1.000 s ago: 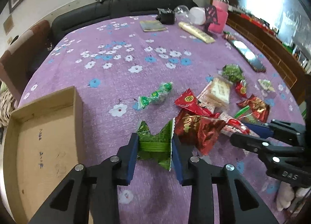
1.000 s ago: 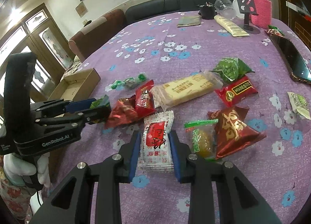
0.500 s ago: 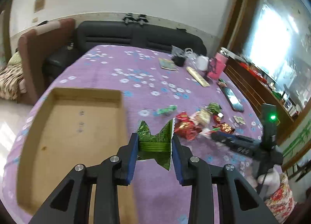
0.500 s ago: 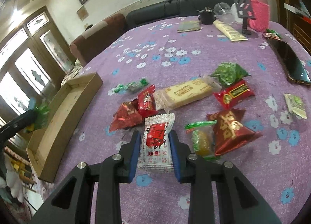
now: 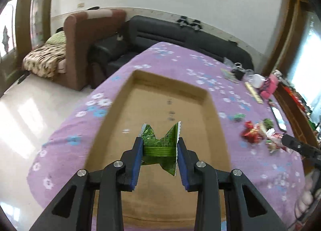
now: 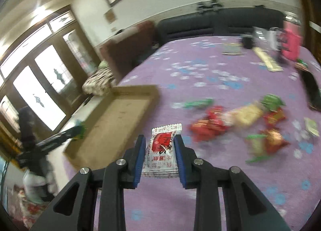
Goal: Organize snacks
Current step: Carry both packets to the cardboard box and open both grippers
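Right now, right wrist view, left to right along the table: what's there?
Left gripper with green packet → cardboard box → white-and-red packet in the right gripper → red snack pile → phone.

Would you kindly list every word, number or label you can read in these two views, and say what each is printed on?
Nothing reads with certainty.
White-and-red snack packet in the right tongs: red Chinese characters, upside down and blurred.
Green snack packet in the left tongs: small digits, too unclear.
Cardboard box floor: dark marks, illegible.
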Available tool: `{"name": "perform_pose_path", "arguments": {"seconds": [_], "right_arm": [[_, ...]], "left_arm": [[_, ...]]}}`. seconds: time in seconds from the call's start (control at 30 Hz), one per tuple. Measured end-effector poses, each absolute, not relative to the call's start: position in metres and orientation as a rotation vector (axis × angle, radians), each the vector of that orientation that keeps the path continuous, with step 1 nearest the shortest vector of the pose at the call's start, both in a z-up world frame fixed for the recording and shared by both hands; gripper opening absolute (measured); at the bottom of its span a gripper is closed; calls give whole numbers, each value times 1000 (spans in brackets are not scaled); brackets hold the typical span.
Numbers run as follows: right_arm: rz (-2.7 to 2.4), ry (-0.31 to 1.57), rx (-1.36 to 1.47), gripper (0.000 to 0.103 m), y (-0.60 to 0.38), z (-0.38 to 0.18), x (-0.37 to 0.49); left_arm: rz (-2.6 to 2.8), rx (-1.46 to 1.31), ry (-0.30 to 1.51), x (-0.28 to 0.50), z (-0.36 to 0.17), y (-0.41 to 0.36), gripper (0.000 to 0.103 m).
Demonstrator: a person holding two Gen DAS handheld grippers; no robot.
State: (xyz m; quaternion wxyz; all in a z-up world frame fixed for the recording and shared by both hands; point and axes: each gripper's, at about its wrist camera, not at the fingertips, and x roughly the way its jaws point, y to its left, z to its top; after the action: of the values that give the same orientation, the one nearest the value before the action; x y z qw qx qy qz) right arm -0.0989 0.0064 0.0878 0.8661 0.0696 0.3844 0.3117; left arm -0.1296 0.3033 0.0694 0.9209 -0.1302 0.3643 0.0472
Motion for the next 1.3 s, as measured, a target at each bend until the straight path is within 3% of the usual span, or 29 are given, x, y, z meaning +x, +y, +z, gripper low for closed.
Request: {"name": "perform_pose_path", "arguments": {"seconds": [0.33,0.67,0.97,1.1,1.27,1.3], "right_arm": [[830,963,29,28,153,45,-99],[829,980,-38,28,195,21,-103],[828,962,-69,32,200,19,-111],[810,891,-50,39,179,38,-115],[676,735,-45,56,125,65,-122],[633,686,-39,64,106,70,-123]], "left_arm": [[146,-282,796,-126,50,328,34],[134,-348,783,-132,47,339,35],[106,-460,720,-147,64,343,70],[165,-466,651,-158,86,339,93],[43,-544,532,-173,107,331,95],[7,-556,529,-172,110,325,95]]}}
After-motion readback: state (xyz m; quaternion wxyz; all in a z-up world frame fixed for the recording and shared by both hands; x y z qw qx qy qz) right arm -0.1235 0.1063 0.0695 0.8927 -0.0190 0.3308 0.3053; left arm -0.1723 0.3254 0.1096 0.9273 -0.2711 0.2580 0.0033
